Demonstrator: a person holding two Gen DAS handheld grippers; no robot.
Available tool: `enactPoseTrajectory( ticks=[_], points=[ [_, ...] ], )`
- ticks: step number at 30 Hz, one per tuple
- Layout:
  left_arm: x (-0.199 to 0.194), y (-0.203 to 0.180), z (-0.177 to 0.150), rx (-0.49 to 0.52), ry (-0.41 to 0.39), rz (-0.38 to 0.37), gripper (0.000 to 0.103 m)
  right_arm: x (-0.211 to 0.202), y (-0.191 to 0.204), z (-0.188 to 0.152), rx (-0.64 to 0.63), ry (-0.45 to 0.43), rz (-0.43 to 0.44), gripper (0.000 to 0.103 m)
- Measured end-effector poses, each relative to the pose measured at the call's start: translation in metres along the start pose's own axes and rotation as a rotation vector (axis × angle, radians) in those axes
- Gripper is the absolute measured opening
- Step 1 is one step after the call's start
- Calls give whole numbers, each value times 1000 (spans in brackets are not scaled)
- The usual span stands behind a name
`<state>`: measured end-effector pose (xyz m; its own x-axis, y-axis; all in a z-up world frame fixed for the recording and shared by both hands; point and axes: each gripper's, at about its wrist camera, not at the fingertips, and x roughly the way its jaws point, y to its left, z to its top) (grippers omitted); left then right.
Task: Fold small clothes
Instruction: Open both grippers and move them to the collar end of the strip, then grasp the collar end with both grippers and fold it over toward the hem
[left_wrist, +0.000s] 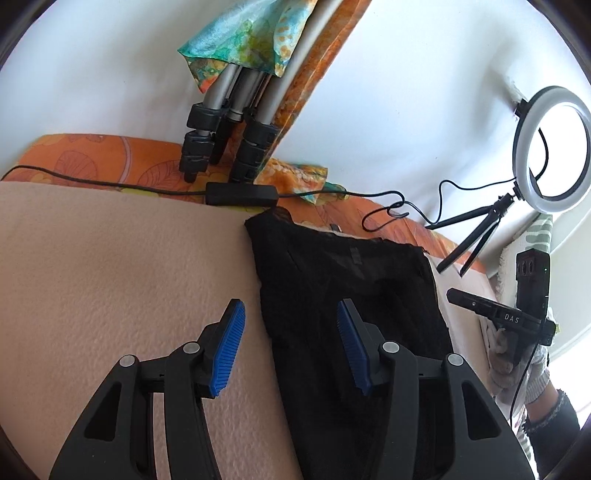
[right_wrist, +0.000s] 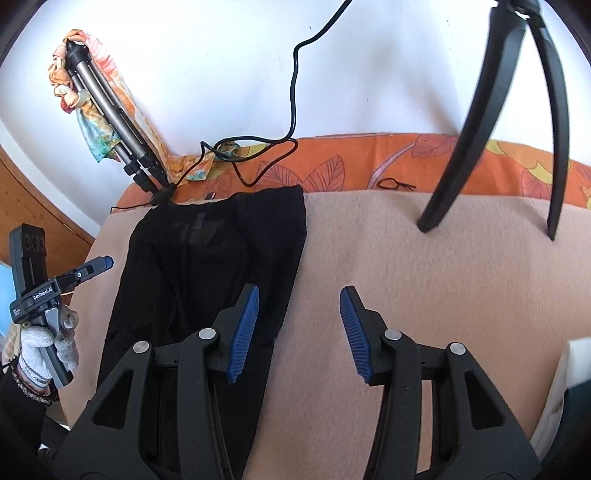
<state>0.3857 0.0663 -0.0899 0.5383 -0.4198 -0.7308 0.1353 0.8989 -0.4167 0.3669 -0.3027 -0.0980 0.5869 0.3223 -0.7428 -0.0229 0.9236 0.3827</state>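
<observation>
1. The bed is covered by a beige blanket that takes up most of both views; an orange leaf-print sheet shows along its far edge, against the white wall.

2. The black garment lies flat on the blanket as a long, narrow strip running from near the orange sheet down toward the cameras. Its side edges look straight and it seems doubled lengthwise, so a first lengthwise fold appears to be done. What is judged left is folding the strip across its length into a compact packet and setting it aside.

3. The left claw hangs over the garment's left edge with its blue pads apart and nothing between them: released. One pad sits over the blanket, the other over the black cloth.

4. The right claw is likewise released, pads apart and empty, above the garment's right edge, with its left pad over the cloth and its right pad over bare blanket.

5. A gloved hand holds the left gripper's handle, seen at the edge of the right wrist view.

6. Containers: none is visible in either view. A ring light on a small tripod and a folded tripod wrapped in a coloured scarf stand at the far side.
</observation>
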Motion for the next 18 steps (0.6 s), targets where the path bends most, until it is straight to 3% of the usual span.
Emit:
enactPoseTrajectory(
  ticks=[12, 14, 17, 18],
  points=[
    [45, 7, 27, -10, 31, -32, 51, 49, 12, 39, -38, -22, 51, 48],
    [50, 6, 33, -7, 34, -38, 51, 52, 14, 42, -43, -19, 55, 45],
    [57, 0, 38, 17, 26, -13, 47, 54, 12, 45, -35, -14, 49, 27],
    [58, -1, 38, 30, 25, -1, 33, 55, 11, 45, -28, -9, 50, 16]
  ],
)
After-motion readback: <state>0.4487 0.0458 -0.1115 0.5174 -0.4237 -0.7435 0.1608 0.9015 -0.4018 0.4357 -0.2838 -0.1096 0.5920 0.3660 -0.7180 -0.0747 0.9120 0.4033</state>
